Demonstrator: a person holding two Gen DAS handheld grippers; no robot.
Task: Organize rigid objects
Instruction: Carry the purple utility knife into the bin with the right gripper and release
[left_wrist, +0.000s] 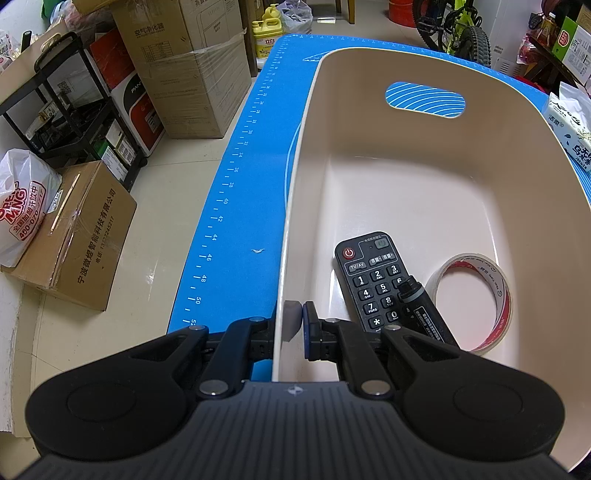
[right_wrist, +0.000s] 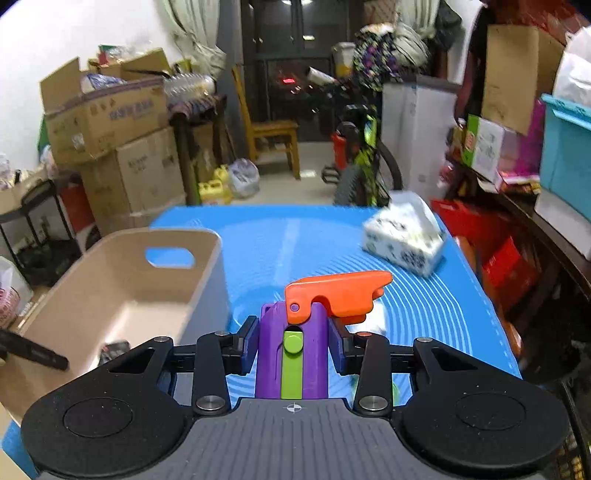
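Your right gripper (right_wrist: 293, 347) is clenched on the purple toy (right_wrist: 273, 354) body w/ its orange top (right_wrist: 332, 295) sticking out ahead of the pads, prob light, stiff, slick plastic, so keep hold mid-body, while your left gripper (left_wrist: 295, 325) pinches the bin (left_wrist: 424, 177) wall, remote (left_wrist: 369, 284), marker (left_wrist: 424, 306) & tape roll (left_wrist: 476, 295) inside to its right.

The far half of the bin (left_wrist: 406, 177) is bare; a remote (left_wrist: 373, 284), marker (left_wrist: 424, 310) and tape roll (left_wrist: 476, 295) crowd its near end. A tissue pack (right_wrist: 402, 240) blocks the mat's (right_wrist: 295, 240) far right.
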